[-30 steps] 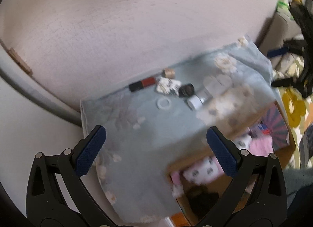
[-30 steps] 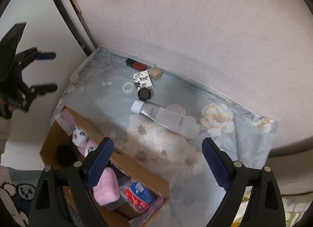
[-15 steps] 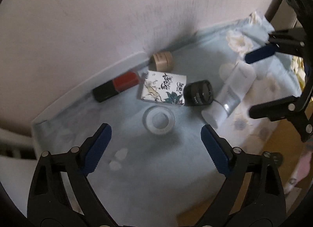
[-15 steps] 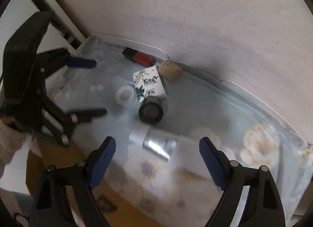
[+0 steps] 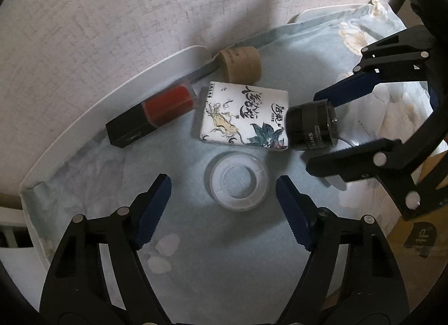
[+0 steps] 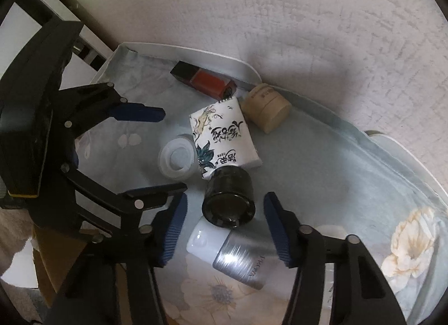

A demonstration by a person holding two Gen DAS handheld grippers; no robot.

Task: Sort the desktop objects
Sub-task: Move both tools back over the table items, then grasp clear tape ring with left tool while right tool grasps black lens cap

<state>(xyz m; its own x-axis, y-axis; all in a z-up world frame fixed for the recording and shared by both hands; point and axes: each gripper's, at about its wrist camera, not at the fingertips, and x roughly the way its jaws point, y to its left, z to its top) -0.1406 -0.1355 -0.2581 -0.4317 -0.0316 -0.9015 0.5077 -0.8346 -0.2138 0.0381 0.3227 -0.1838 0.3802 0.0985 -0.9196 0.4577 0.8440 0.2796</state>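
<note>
I had my left tool (image 5: 223, 202), its jaws just narrowed but apart, astride the clear round tape roll (image 5: 237, 180) mid-surface, and my right tool (image 6: 224, 220), likewise closing, flanking the untouched black cylindrical jar (image 6: 228, 196).

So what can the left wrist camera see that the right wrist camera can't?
Only the left wrist view shows the left hand-held gripper from behind, open around the clear tape ring. Only the right wrist view shows the silver tube clearly, with the right hand-held gripper open around the black jar. Both show the printed tissue pack, the red and black case and the tan jar.
</note>
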